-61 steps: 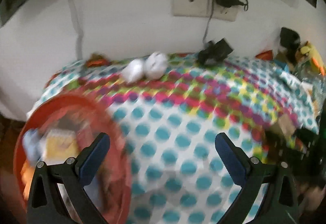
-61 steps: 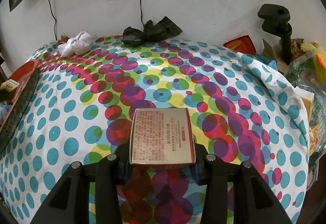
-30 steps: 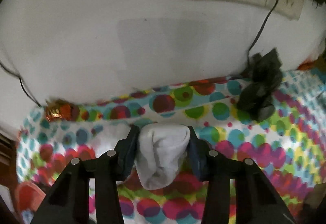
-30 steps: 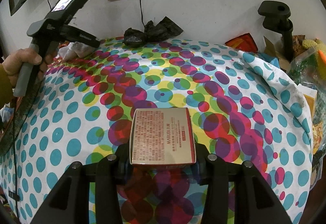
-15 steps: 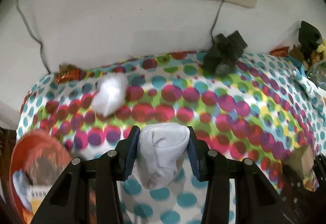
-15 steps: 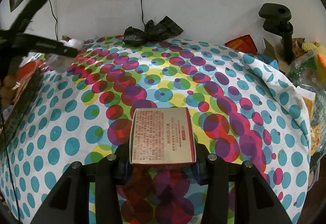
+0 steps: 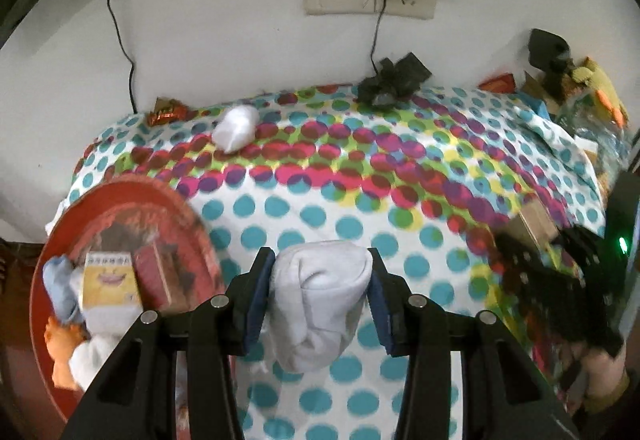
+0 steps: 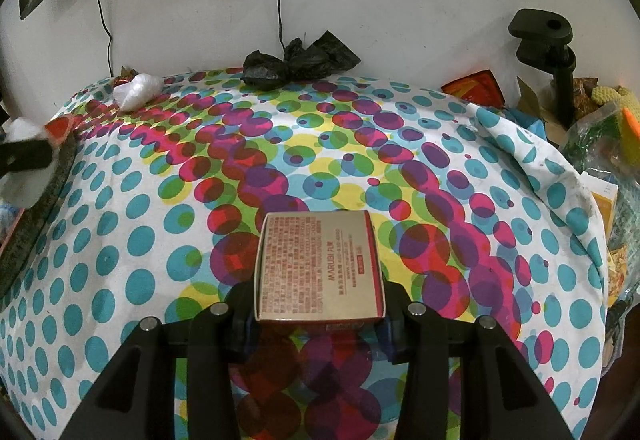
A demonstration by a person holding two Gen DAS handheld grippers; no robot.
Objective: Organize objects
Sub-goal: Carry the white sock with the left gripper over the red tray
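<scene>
Carrying a rolled white sock [image 7: 320, 304] clamped in the left hand-held gripper [image 7: 320, 294] above the dotted worktop [image 7: 360, 207], right hand-held gripper [image 8: 320, 314] clamping a printed carton [image 8: 318, 272]: drop it well inside the red basin [image 7: 80, 207] at near left, clear of the rim.

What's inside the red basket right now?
In the red basket: a yellow box, a red box, a blue sock, white socks, an orange toy. Anything beneath them is hidden.
</scene>
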